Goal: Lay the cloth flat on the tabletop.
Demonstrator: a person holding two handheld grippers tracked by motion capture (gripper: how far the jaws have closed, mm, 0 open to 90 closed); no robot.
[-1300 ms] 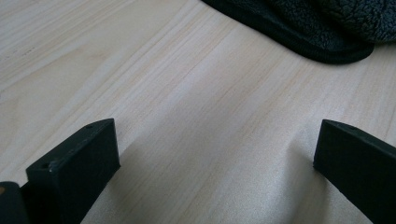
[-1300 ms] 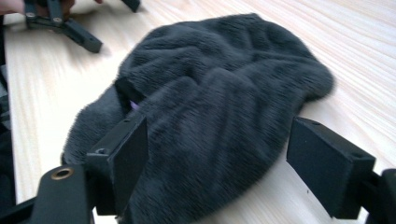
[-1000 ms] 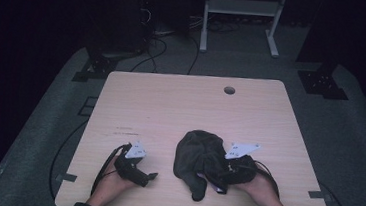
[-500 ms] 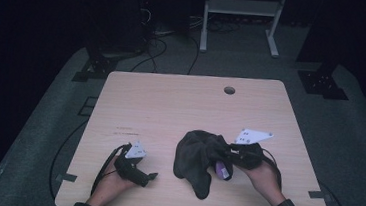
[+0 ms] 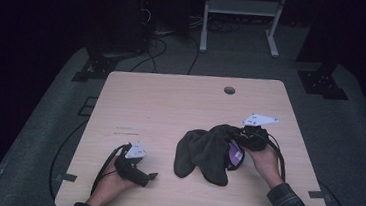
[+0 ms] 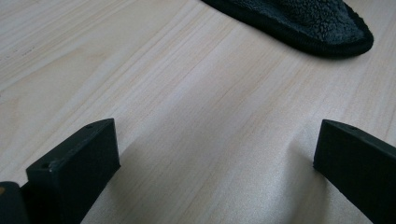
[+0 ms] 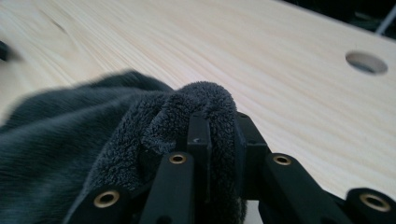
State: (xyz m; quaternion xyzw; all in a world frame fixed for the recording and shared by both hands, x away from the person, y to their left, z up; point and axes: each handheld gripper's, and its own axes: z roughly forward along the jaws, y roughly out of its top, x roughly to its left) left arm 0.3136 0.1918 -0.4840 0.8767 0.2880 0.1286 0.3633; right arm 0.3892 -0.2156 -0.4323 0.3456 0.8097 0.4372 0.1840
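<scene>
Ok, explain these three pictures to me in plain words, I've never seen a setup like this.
A person sits at a pale wooden table holding a two-jaw hand gripper in each hand. The high view looks down from above; the other two come from cameras riding on each gripper. The left gripper rests low over bare wood, its black jaws wide open with nothing between them. The right gripper is clamped on a fold of the dark grey fleecy cloth, lifting that edge while the rest lies bunched on the table.
</scene>
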